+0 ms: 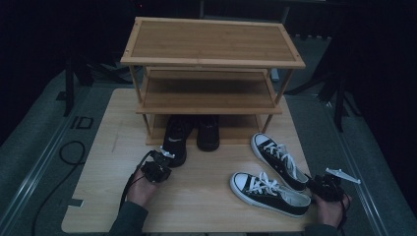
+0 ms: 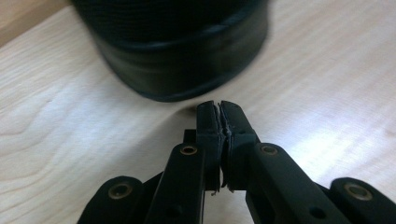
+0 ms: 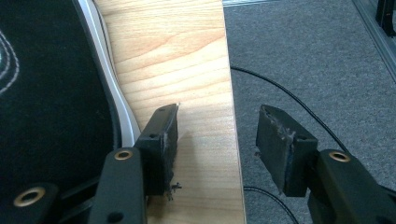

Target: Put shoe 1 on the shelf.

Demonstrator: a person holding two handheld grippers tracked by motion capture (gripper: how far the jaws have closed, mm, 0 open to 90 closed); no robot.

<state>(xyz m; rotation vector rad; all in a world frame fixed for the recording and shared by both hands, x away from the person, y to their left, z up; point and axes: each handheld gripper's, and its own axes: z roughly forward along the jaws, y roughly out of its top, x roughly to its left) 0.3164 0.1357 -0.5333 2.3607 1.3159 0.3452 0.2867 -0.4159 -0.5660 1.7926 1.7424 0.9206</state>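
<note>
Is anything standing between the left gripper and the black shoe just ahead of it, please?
Nothing visible does. The left gripper, jaws shut, sits just short of the black shoe's heel, with bare table between them.

I see a three-tier bamboo shoe rack (image 1: 211, 46) standing at the far side of my wooden tabletop (image 1: 196, 196), grey carpet (image 1: 29, 147) around it, a black cable (image 1: 69, 152) looping left.
</note>
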